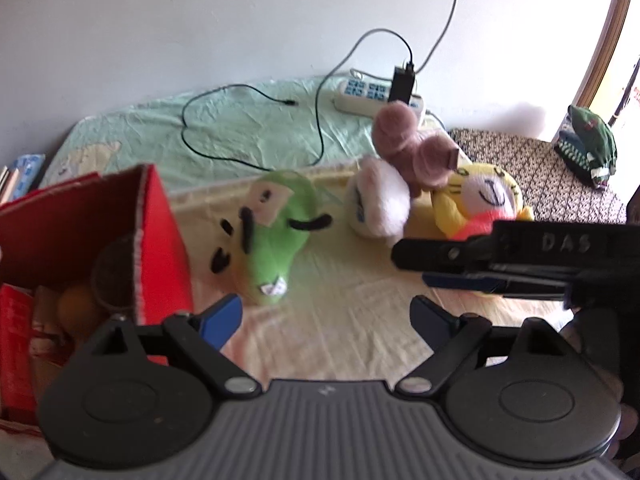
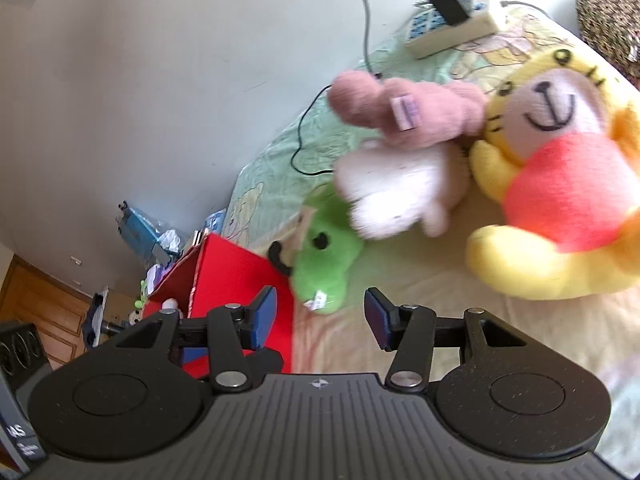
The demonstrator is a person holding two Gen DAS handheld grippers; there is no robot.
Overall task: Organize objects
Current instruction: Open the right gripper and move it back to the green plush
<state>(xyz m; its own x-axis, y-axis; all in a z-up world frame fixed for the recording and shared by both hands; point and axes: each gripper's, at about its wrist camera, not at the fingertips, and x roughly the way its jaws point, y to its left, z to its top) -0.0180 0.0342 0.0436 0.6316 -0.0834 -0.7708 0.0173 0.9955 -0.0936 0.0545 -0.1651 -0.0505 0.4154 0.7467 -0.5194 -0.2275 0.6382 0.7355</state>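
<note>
**Plush toys on a bed, red box at the left: both grippers empty**

Green plush toy lies at the centre of the left wrist view, just beside the red box, which fills the lower left and already holds some items too blurred to name. 3 more toys sit in a touching cluster at the upper right of centre: a white plush, a pink plush on top of it, and a yellow plush. A power strip with cables lies farther back on the bedsheet.

Left gripper is spread wide and empty at the bottom of its view. Right gripper stands moderately open, also empty, aimed between the green toy and the box.

Judged step: approach for a pick. The next move likely calls for lowering 1 gripper over the nearest toy, closing on its soft body, then carrying it to the box.
</note>
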